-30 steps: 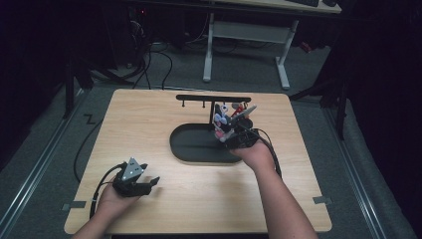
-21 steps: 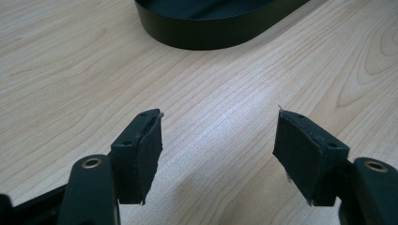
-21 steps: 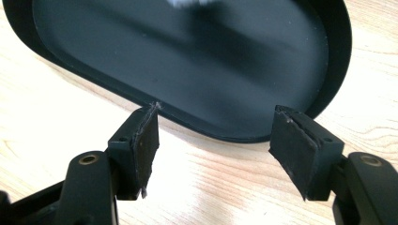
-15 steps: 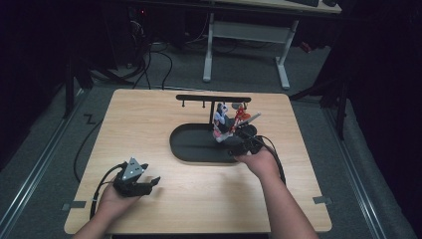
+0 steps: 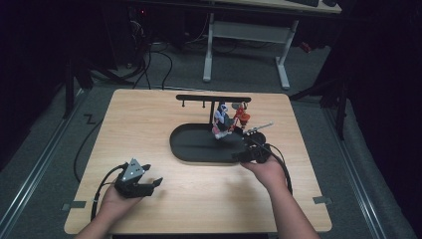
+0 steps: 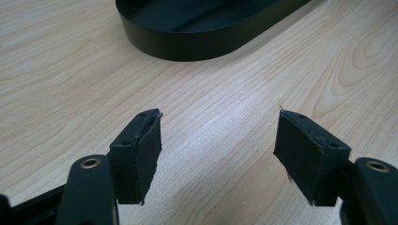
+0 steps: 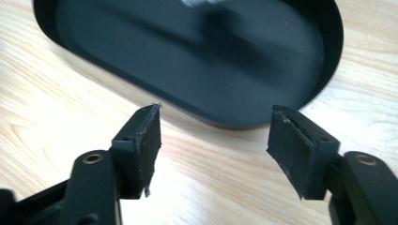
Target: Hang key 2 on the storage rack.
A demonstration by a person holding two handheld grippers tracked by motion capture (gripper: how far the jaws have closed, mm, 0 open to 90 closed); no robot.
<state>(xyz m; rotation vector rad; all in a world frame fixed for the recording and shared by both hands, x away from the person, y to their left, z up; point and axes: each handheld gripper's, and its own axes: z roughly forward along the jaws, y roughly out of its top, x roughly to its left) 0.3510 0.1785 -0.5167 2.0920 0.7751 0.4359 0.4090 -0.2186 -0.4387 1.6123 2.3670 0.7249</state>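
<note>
A black oval tray (image 5: 189,154) lies mid-table with a black T-shaped rack (image 5: 213,98) standing at its far side. Two small toy figures hang from the rack's right end, one white, blue and pink (image 5: 222,119), one red (image 5: 242,117). My right gripper (image 5: 239,155) hovers by the tray's near right rim, below the figures and apart from them. In the right gripper view this gripper (image 7: 216,136) is open and empty, the tray's rim (image 7: 225,123) just beyond its pads. My left gripper (image 5: 155,183) rests at the front left, and in its own view it (image 6: 218,136) is open over bare wood, short of the tray's wall (image 6: 187,47).
The wooden table (image 5: 149,119) has bare room left of the tray and along the front edge. Cables (image 5: 94,199) trail from both grippers off the near side. Beyond the table a white desk frame (image 5: 249,35) stands on a dark floor.
My right gripper has drawn back from the hanging figures toward the near right, sinking a little to the tray's near rim. The left gripper has stayed put.
</note>
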